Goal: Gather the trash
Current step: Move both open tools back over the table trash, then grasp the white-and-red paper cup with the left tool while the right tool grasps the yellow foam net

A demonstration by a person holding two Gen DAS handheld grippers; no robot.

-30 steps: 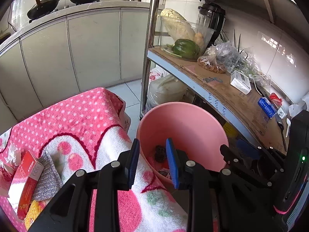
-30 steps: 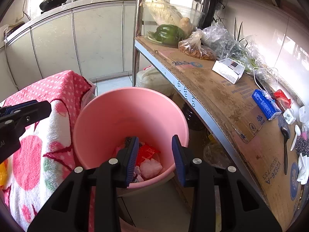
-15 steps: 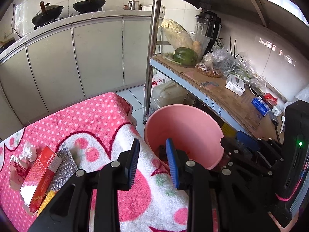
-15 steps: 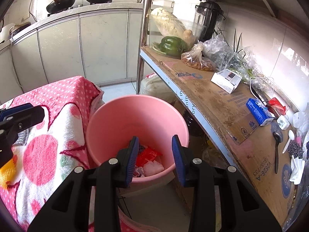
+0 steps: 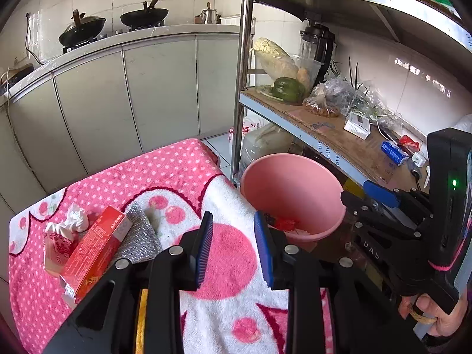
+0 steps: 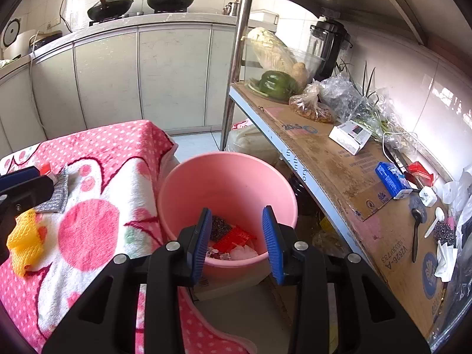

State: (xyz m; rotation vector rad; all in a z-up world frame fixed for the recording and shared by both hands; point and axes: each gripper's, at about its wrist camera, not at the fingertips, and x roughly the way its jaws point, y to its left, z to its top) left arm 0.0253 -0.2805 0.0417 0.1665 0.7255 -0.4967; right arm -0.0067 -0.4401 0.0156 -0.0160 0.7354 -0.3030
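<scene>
Left wrist view, left to right. A crumpled white tissue (image 5: 75, 216) lay far left of the fingers on the pink towel (image 5: 165, 177), touching a small white wrapper (image 5: 57, 246). Just right of these, a red carton (image 5: 94, 249) rested partly on a grey scouring cloth (image 5: 138, 236), which lay just left of the left finger. The left gripper (image 5: 233, 249) hung above the towel with its jaws parted by a moderate gap and nothing between them. Ahead and to the right of the fingertips stood the pink bucket (image 5: 295, 183), beside the towel's edge, with red and white scraps visible at its bottom. Further right, the right gripper (image 5: 380, 194) was seen side-on, held in a hand (image 5: 433, 315).

Right wrist view, left to right. A yellow mesh scrap (image 6: 25, 246) lay far left on the towel, near the grey cloth (image 6: 57, 194). The right gripper (image 6: 237, 240) was poised over the bucket's (image 6: 227, 177) near rim, jaws apart and empty. Between and beyond the fingertips, inside the bucket, lay a dark scrubber (image 6: 219, 227), a red wrapper (image 6: 233, 237) and white paper scraps (image 6: 243, 252). Right of the fingers ran a cardboard-lined shelf (image 6: 333, 171).
</scene>
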